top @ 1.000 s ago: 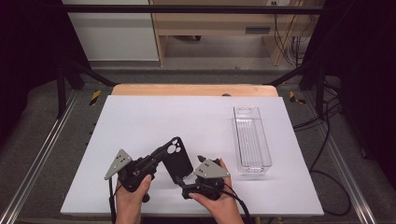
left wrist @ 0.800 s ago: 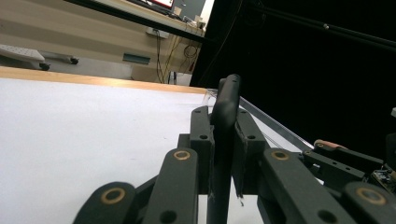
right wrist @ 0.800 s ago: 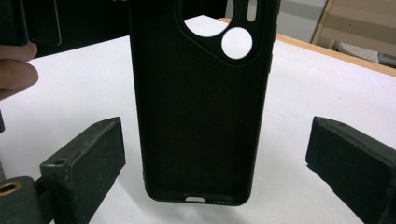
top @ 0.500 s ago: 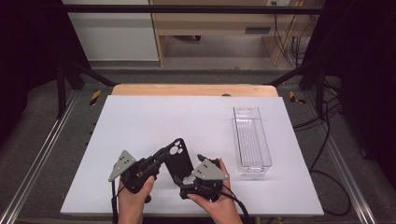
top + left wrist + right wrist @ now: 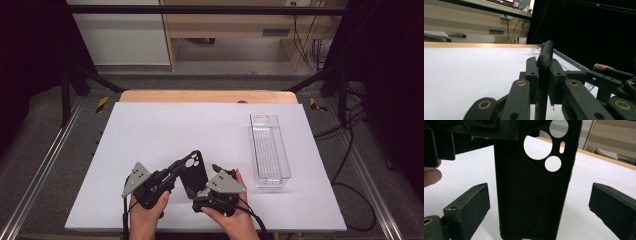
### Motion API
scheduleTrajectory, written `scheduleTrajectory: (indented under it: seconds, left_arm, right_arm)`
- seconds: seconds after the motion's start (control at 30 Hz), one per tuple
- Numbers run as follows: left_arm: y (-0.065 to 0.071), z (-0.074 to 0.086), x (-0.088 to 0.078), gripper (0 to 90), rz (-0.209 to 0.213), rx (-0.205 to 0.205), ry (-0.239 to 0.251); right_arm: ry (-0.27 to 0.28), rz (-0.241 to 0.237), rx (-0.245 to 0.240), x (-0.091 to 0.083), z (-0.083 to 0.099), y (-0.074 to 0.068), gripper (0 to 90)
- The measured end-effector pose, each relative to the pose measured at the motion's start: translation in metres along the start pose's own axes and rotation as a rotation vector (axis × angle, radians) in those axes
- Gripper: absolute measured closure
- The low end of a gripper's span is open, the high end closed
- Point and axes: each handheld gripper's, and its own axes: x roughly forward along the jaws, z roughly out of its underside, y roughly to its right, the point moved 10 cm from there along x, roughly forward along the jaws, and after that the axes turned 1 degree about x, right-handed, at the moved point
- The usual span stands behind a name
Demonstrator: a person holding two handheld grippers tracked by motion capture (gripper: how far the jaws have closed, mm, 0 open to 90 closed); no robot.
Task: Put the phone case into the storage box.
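A clear plastic tray [image 5: 270,150] lies on the white table [image 5: 165,135] at about two o'clock from the hands, well apart, with nothing between. The black phone case [image 5: 192,172] stands on edge between the two grippers. The left gripper [image 5: 543,75] is clamped on its edge. The right gripper [image 5: 539,205] has just been opening; its jaws stand wide at three and nine o'clock of the case, not touching. No writing is legible.

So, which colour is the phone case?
Black, plain, matte: the phone case shows best in the right gripper view.
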Motion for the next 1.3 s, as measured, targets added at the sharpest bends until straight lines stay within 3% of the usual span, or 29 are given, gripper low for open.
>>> scheduleTrajectory:
  seconds: [0.7,0.8,1.3]
  left_arm:
    - [0.020,0.004,0.005,80.6,0.038,0.014,-0.003]
    - [0.022,0.004,0.006,80.6,0.047,0.006,-0.002]
    - [0.037,0.005,0.008,80.6,0.078,0.001,0.000]
  right_arm:
    - [0.026,0.011,0.025,-0.002,-0.005,0.001,3.5]
    - [0.033,0.035,0.039,-0.002,-0.006,0.003,3.9]
    - [0.047,0.065,0.059,-0.001,-0.006,0.005,3.7]
